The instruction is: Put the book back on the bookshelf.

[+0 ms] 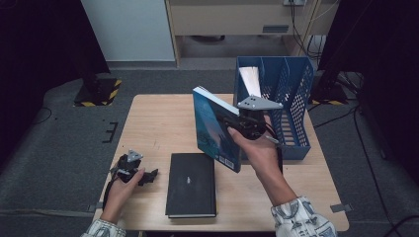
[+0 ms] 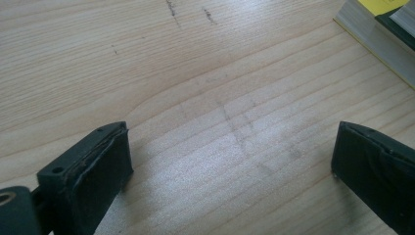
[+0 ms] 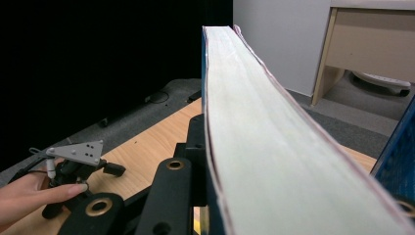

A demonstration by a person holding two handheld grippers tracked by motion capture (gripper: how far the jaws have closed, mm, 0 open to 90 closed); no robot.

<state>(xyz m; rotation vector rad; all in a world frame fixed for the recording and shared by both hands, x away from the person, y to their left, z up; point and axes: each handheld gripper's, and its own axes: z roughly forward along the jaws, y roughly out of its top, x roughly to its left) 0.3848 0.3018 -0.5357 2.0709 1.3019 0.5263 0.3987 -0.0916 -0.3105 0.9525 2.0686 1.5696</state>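
Your right gripper [image 1: 236, 129], at the centre of the high view, is clamped on the blue book [image 1: 216, 130] and holds it upright above the table [image 1: 153, 123], with the cover facing the left of the frame. In the right gripper view the page edge of this book [image 3: 274, 147] runs from the bottom right up to the top centre, and a black jaw presses against its left side. Just to the right of the book in the high view stands the blue file rack [image 1: 291, 94], with some white papers [image 1: 250, 80] inside; I cannot tell if the book touches it. Your left gripper [image 1: 148, 176] rests low at the lower left of the table, with its jaws wide apart over bare wood and nothing between them. A black book [image 1: 191, 184] lies flat just to its right, at the bottom centre.
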